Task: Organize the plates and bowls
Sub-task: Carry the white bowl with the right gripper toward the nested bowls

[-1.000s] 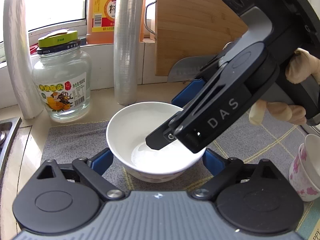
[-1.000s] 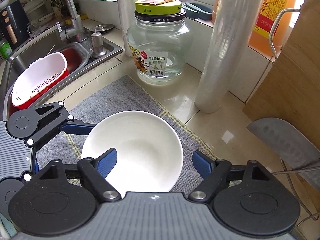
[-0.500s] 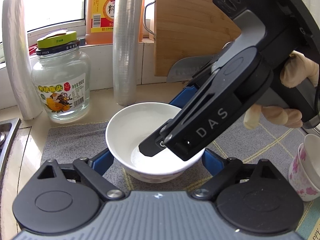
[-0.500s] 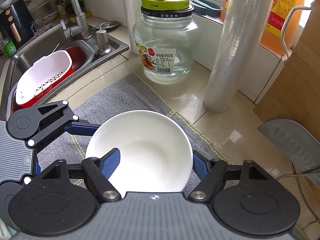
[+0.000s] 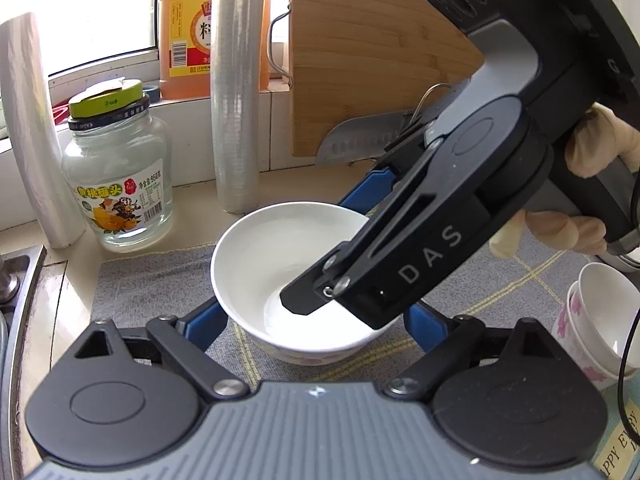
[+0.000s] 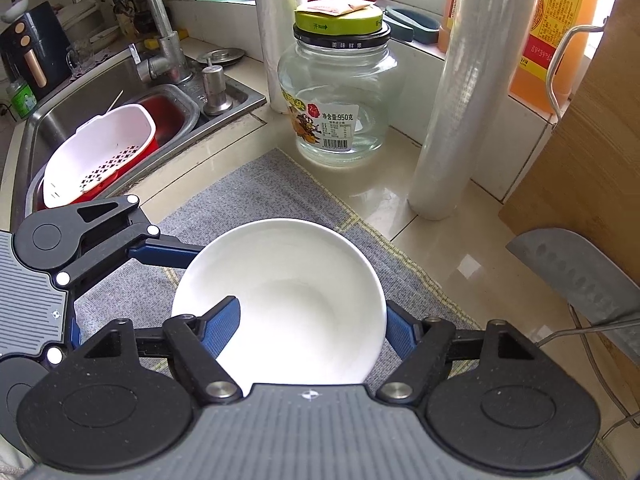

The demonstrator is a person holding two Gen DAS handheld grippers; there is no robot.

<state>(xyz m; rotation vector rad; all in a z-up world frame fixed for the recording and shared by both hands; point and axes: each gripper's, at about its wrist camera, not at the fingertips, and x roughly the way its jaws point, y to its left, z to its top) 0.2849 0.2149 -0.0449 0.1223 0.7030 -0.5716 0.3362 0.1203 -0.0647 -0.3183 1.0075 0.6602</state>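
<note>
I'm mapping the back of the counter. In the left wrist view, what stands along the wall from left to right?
Film roll → glass jar → orange bottle → second film roll → cutting board.

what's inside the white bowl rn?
No food or liquid shows in the white bowl. One blue finger of the right gripper reaches inside, its other finger outside the rim. The near wall is hidden by the gripper body.

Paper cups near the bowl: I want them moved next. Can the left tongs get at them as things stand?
Probably not directly. The left tongs straddle the bowl, and the right tongs grip its rim on the side towards the paper cups. After backing off, the mat between looks bare.
</note>
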